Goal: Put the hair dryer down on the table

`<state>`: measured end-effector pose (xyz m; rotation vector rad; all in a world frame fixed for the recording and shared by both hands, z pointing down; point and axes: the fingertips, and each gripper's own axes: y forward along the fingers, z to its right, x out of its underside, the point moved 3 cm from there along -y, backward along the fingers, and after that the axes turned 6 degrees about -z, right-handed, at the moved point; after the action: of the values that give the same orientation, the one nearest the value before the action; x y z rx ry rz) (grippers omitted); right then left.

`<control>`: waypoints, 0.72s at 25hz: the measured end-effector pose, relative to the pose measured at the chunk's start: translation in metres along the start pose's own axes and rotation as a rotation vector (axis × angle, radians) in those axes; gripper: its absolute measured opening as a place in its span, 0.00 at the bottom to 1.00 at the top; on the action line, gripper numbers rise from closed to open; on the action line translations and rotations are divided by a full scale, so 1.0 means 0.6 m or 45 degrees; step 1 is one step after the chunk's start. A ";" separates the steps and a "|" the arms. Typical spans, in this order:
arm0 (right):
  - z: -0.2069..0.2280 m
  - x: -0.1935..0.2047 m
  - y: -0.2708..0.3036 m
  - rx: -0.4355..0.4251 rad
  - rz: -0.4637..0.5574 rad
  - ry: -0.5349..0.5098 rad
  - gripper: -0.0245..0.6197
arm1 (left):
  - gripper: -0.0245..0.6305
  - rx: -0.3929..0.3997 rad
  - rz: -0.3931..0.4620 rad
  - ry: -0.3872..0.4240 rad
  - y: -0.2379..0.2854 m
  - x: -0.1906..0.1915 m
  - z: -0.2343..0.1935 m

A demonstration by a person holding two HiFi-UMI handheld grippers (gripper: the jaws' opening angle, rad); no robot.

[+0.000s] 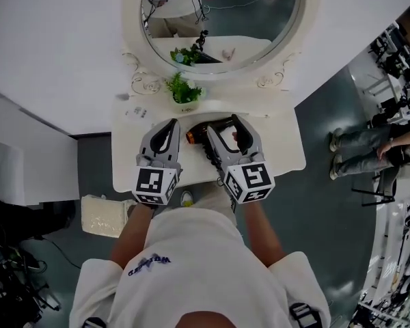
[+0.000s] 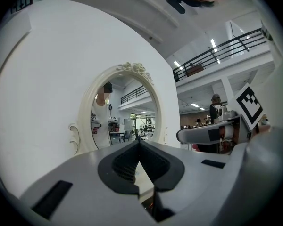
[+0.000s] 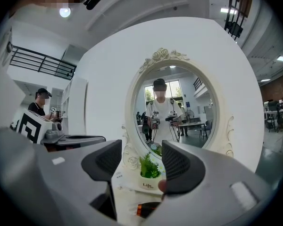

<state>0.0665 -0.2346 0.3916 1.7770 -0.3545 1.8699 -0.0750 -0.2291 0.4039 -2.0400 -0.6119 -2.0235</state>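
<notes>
Hair dryer (image 1: 198,134), black with an orange ring, is lying on the white tabletop (image 1: 281,150), in front of the mirror base. In the right gripper view its orange-ringed end (image 3: 147,209) is showing low in the frame, below the gap between the pads.

Right gripper (image 1: 223,124) is sitting over the dryer with its jaws standing apart. The pads (image 3: 180,167) are not seen pressing on the dryer body. Whether the dryer touches the jaws lower down cannot be told.

Left gripper (image 1: 171,126) is hovering just left of the dryer, jaws closed tip to tip (image 2: 139,144) with nothing between them.

A small potted plant (image 1: 185,90) is standing beyond the dryer, against the foot of the oval mirror (image 1: 222,26). The mirror is reflecting the person holding both grippers.

Another person (image 1: 369,149) is standing well off to the right of the tabletop.
</notes>
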 end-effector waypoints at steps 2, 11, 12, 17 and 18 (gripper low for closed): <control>-0.008 0.003 0.002 -0.017 -0.014 0.005 0.46 | 0.05 0.000 -0.001 0.001 -0.002 0.000 0.002; -0.029 0.010 0.013 -0.099 -0.021 0.029 0.35 | 0.05 -0.051 -0.004 0.013 -0.012 0.006 0.002; -0.030 0.012 0.013 -0.106 -0.019 0.039 0.34 | 0.05 -0.055 -0.004 0.016 -0.014 0.007 0.004; -0.044 0.019 0.020 -0.163 -0.023 0.078 0.29 | 0.05 -0.096 0.002 0.027 -0.024 0.006 0.005; -0.047 0.021 0.019 -0.176 -0.026 0.077 0.29 | 0.05 -0.103 0.006 0.029 -0.024 0.007 0.005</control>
<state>0.0367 -0.2269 0.4029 1.6238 -0.4309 1.8344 -0.0784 -0.2142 0.4057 -2.0579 -0.5292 -2.0980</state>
